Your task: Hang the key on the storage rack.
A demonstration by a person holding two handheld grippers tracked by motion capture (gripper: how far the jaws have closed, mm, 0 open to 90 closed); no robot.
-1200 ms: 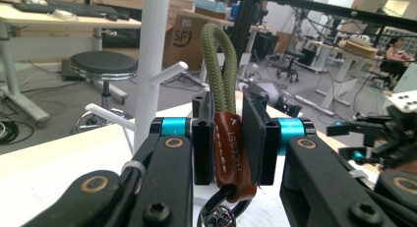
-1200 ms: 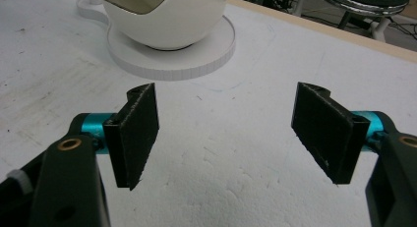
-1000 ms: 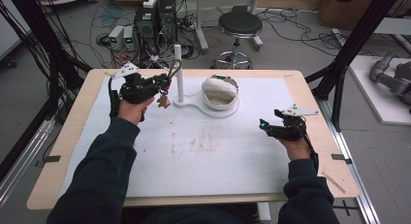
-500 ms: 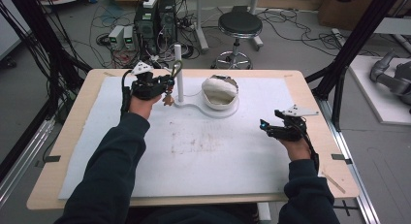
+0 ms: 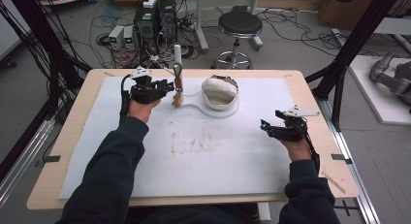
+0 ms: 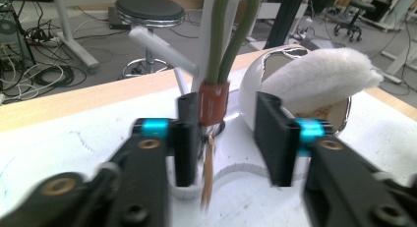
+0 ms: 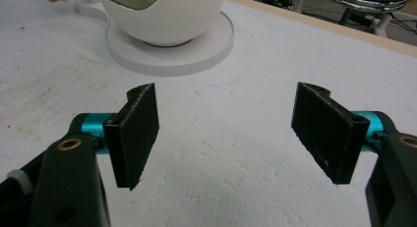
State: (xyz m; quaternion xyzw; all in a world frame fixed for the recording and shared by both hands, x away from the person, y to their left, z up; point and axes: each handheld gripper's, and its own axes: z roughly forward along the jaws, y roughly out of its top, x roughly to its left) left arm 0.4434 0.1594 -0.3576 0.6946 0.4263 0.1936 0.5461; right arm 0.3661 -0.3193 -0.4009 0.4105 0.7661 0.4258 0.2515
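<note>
The left hand-held gripper [image 5: 167, 86] was at the far left of the surface [image 5: 72, 136], its jaws having just opened and parted around a hanging tassel keyring [image 6: 213, 101], whose olive cord and red-brown collar lay between the pads, nearer the left one. The keyring hung from a white stand [image 5: 177, 54] just beyond the jaws. Right of the jaws sat a white bowl [image 5: 219, 95] holding a fleecy cloth [image 6: 319, 74]. Well apart, the right hand-held gripper [image 5: 264, 127] hovered open and empty.
</note>
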